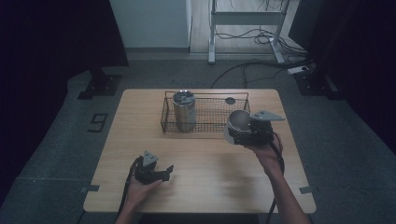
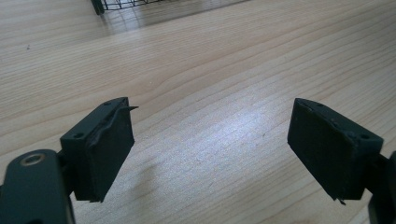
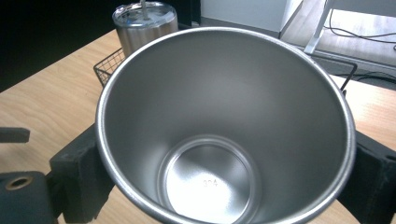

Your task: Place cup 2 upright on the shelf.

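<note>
Steel cup (image 3: pixel 224 140) clamped in right gripper (image 1: pixel 250 132) beside wire basket (image 1: pixel 205 125)

A dim laboratory or recording studio. A single light-wood table (image 1: pixel 201 154) stands on grey floor, flanked at 10 and 2 o'clock by dark drapes. Black stand bases (image 1: pixel 99 86) rest on the floor at 10 o'clock. Toward 12 to 1 o'clock, loose cables (image 1: pixel 252 65) run across the floor beneath a white metal desk frame (image 1: pixel 245 18), with a power strip (image 1: pixel 301 70) at 2 o'clock.
</note>
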The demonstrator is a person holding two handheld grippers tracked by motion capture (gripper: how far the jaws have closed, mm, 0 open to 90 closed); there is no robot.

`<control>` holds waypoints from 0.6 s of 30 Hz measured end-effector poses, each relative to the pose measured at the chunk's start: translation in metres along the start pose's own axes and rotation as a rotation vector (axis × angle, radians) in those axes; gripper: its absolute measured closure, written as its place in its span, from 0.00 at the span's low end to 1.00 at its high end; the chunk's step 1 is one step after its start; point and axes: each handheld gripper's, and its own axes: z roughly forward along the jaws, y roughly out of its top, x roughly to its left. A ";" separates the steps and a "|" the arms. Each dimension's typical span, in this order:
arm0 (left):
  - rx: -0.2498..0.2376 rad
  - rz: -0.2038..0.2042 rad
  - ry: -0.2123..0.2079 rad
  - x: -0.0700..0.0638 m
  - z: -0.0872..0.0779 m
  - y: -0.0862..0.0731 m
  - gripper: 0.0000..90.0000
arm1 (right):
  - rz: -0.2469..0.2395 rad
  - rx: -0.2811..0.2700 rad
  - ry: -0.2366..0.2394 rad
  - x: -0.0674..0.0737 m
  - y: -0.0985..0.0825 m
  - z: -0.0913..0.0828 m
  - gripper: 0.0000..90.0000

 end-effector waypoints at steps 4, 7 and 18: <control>-0.001 -0.003 -0.004 0.001 0.000 0.000 0.16 | -0.009 0.003 -0.007 -0.002 0.008 0.004 0.08; 0.000 -0.003 -0.006 0.001 0.000 0.000 0.16 | -0.017 0.006 -0.013 -0.003 0.014 0.008 0.08; 0.003 -0.001 -0.001 0.001 0.001 -0.001 0.16 | -0.018 0.016 -0.017 -0.005 0.024 0.018 0.08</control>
